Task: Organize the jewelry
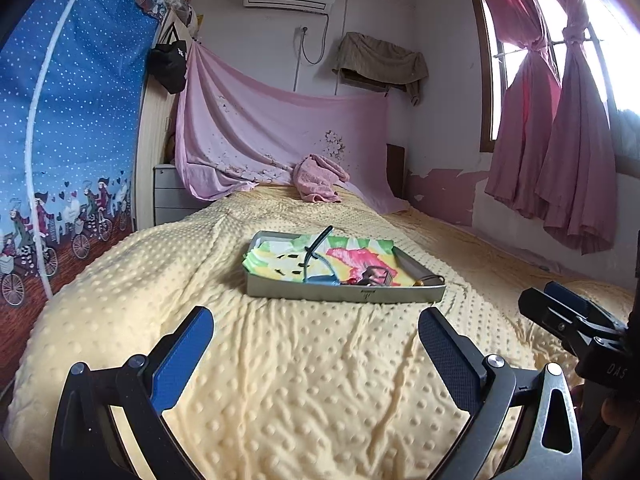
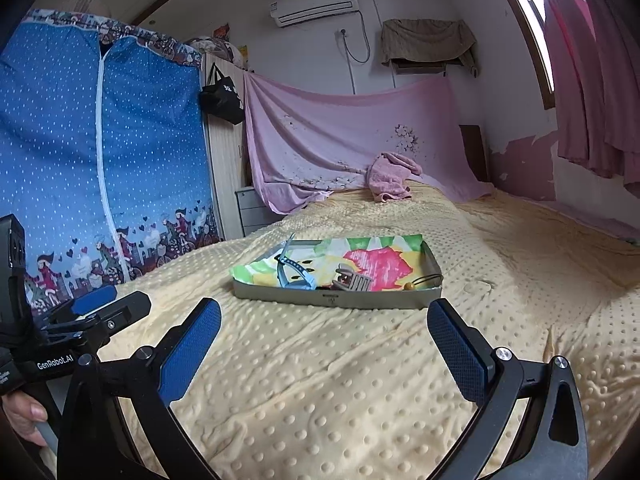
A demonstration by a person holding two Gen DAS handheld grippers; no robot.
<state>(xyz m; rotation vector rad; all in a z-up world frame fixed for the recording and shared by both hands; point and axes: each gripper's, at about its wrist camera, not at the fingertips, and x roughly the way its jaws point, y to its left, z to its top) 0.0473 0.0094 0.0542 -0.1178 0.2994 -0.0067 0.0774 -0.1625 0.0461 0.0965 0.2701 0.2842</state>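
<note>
— Holding both wide open and empty, your left gripper and right gripper hover over the yellow bedspread?

— Yes, jaws spread for the approach. Jewelry sits ahead in the grey tray: blue wristband, hair claw.
</note>
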